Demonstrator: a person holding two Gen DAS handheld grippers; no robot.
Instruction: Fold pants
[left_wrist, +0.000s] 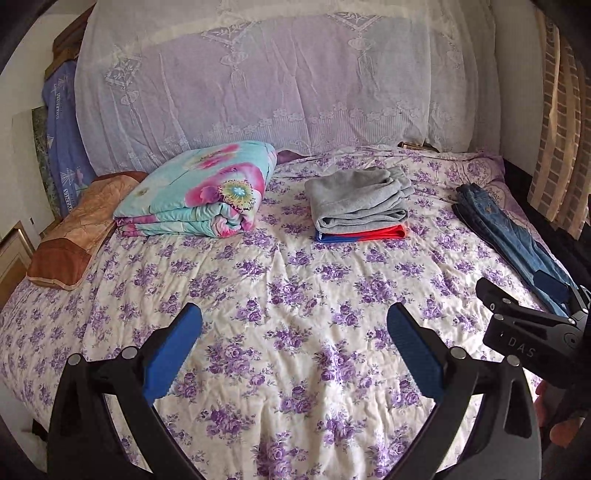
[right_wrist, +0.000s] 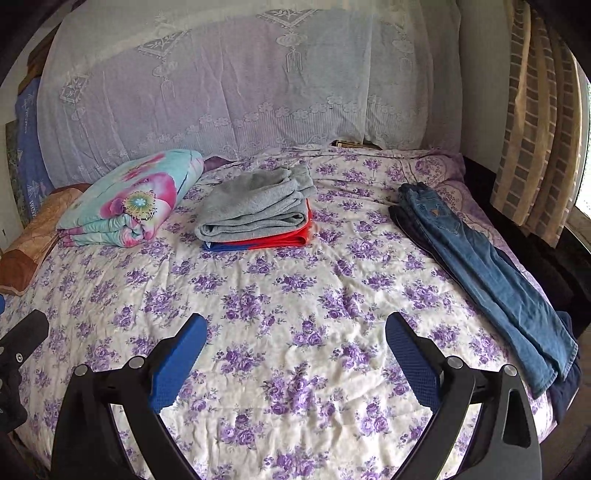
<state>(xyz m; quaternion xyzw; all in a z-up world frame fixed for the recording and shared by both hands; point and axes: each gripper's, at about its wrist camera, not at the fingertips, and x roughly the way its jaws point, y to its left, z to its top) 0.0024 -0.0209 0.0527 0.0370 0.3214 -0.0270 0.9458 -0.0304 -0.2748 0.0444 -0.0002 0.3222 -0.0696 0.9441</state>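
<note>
Both the left tool (left_wrist: 293, 347) and right tool (right_wrist: 295, 354) gape wide, empty, above the bed (right_wrist: 280, 295); jeans (right_wrist: 491, 273) lie far right.

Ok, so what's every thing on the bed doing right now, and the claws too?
Left claw: open, holding nothing, above the bedspread.
Right claw: open, holding nothing.
Blue jeans: lying long and unfolded at the bed's right edge, on top of a dark garment.
Grey pants: folded, on top of the stack.
Red and blue garment: folded, under the grey pants.
Flowery quilt: folded into a bundle.
Brown pillow: lying flat at the left.
</note>
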